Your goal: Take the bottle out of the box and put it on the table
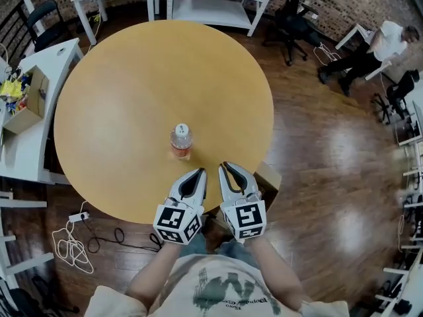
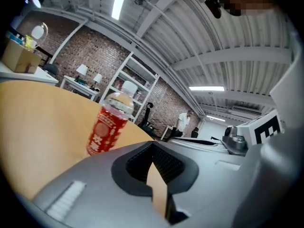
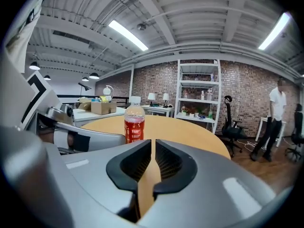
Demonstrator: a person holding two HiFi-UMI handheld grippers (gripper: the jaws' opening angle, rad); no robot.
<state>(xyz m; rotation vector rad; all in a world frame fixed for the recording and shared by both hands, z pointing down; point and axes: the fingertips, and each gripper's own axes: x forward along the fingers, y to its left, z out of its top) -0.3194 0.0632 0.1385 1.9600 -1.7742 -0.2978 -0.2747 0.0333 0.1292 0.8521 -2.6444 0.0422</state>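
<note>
A clear bottle (image 1: pixel 180 140) with a red label and a white cap stands upright on the round wooden table (image 1: pixel 132 84), a little short of its middle. It also shows in the left gripper view, bottle (image 2: pixel 107 125), and in the right gripper view, bottle (image 3: pixel 134 125). My left gripper (image 1: pixel 200 172) and right gripper (image 1: pixel 225 166) sit side by side at the table's near edge, just short of the bottle and not touching it. Both are shut with nothing between their pads. A cardboard box (image 1: pixel 269 177) peeks out below the table edge, right of the right gripper.
A white desk (image 1: pixel 26 144) at the left carries another cardboard box (image 1: pixel 30 101). White shelves (image 1: pixel 211 5) and office chairs (image 1: pixel 291 22) stand beyond the table. A person (image 1: pixel 370 48) is at the far right. Cables (image 1: pixel 73 243) lie on the wooden floor.
</note>
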